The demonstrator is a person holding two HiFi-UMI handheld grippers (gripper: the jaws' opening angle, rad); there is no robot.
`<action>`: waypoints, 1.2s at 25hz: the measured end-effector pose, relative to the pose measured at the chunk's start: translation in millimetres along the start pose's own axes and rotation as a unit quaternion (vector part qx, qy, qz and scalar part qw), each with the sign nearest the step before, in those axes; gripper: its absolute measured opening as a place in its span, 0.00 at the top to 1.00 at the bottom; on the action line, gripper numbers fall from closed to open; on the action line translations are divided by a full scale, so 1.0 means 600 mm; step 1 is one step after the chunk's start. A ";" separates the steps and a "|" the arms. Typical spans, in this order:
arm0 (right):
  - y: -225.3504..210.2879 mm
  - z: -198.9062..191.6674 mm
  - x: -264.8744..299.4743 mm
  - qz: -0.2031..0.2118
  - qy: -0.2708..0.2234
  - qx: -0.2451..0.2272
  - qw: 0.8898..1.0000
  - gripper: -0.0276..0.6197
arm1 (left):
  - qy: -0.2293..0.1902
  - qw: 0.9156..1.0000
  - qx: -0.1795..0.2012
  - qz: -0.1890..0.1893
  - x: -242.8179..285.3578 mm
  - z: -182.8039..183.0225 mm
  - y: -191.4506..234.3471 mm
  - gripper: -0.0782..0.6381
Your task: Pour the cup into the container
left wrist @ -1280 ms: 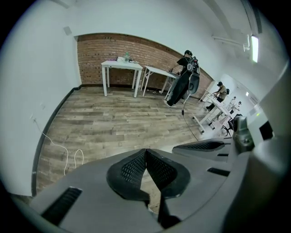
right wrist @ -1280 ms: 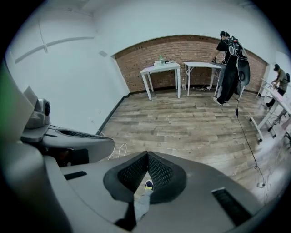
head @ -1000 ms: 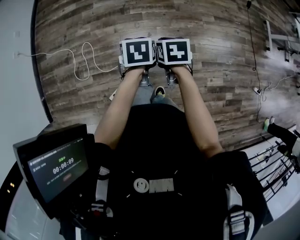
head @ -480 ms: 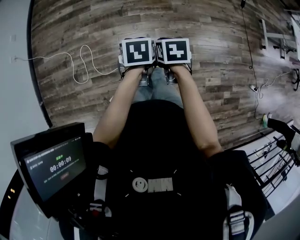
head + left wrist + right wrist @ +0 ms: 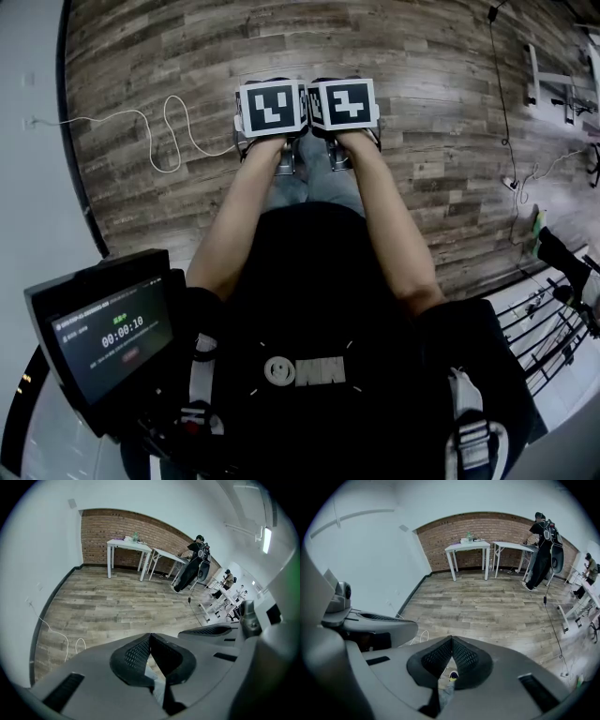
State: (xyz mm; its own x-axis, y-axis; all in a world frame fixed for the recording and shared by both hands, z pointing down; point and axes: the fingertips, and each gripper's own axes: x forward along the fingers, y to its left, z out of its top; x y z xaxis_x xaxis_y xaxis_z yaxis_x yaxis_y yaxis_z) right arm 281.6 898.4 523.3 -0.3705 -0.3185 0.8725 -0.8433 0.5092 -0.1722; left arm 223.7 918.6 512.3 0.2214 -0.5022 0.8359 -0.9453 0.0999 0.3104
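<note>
Zero cups in sight from where I'm driving this thing. The left gripper (image 5: 150,635) has its jaws pressed together with nothing between them. The right gripper (image 5: 451,639) is the same, tips touching and empty. Both are held out at my 12 o'clock, side by side over bare wood floor (image 5: 422,56).

So where's the cup? Best guess is the white table (image 5: 468,544) against the brick wall, dead ahead at 12 o'clock in the right gripper view and well apart from me. There are a few small things sitting on top, but they're too tiny to tell if any of them is the cup or the container. A person (image 5: 541,550) stands over at 1 o'clock by the next table.

I can't see the cup, so this is pure judgement from the task. If it's meant to be poured, it's loaded, so it'll be heavier than it looks and sloshy. I'd open wide, take it on the side wall around mid-height, below the rim, and keep it upright. I'd go gentle on the squeeze in case it's thin plastic or paper, and firmer if it turns out slick.
</note>
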 end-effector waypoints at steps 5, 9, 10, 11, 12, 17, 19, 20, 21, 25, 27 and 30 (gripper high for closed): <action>-0.002 0.014 0.008 0.003 -0.002 -0.002 1.000 0.95 | 0.000 1.000 -0.001 0.004 0.006 0.013 0.005 0.88; -0.058 0.071 0.055 0.016 0.009 0.004 1.000 0.95 | 0.015 1.000 -0.004 0.014 0.072 0.077 -0.005 0.88; -0.069 0.081 0.063 0.019 0.010 0.005 1.000 0.95 | 0.017 1.000 -0.003 0.016 0.084 0.089 -0.008 0.88; -0.078 0.089 0.069 0.022 0.010 0.006 1.000 0.96 | 0.018 1.000 -0.003 0.017 0.093 0.098 -0.011 0.88; -0.086 0.096 0.073 0.024 0.010 0.006 1.000 0.96 | 0.019 1.000 -0.002 0.019 0.101 0.105 -0.014 0.88; -0.125 0.115 0.087 0.037 0.012 0.012 0.999 0.95 | 0.028 0.999 0.003 0.026 0.133 0.131 -0.038 0.88; -0.141 0.128 0.092 0.047 0.011 0.015 0.999 0.96 | 0.029 0.999 0.006 0.034 0.144 0.149 -0.047 0.88; -0.147 0.134 0.094 0.052 0.011 0.016 0.998 0.95 | 0.030 0.999 0.006 0.037 0.148 0.155 -0.051 0.88; -0.153 0.139 0.095 0.058 0.011 0.017 0.998 0.96 | 0.033 0.999 0.006 0.040 0.152 0.161 -0.056 0.88; -0.177 0.166 0.106 0.074 0.014 0.018 0.997 0.95 | 0.038 0.998 0.005 0.049 0.173 0.191 -0.069 0.88; -0.184 0.177 0.109 0.080 0.012 0.016 0.997 0.96 | 0.040 0.998 0.004 0.054 0.178 0.202 -0.072 0.88; -0.184 0.185 0.111 0.082 0.012 0.014 0.996 0.96 | 0.044 0.997 0.000 0.058 0.178 0.207 -0.070 0.88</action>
State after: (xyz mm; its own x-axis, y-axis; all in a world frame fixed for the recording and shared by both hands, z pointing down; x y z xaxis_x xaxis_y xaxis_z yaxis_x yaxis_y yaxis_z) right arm 307.1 732.2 549.5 -0.4952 -0.2129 0.8423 -0.7829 0.5297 -0.3264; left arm 257.4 754.1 532.4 0.1312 -0.4094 0.9028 -0.9659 0.1520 0.2093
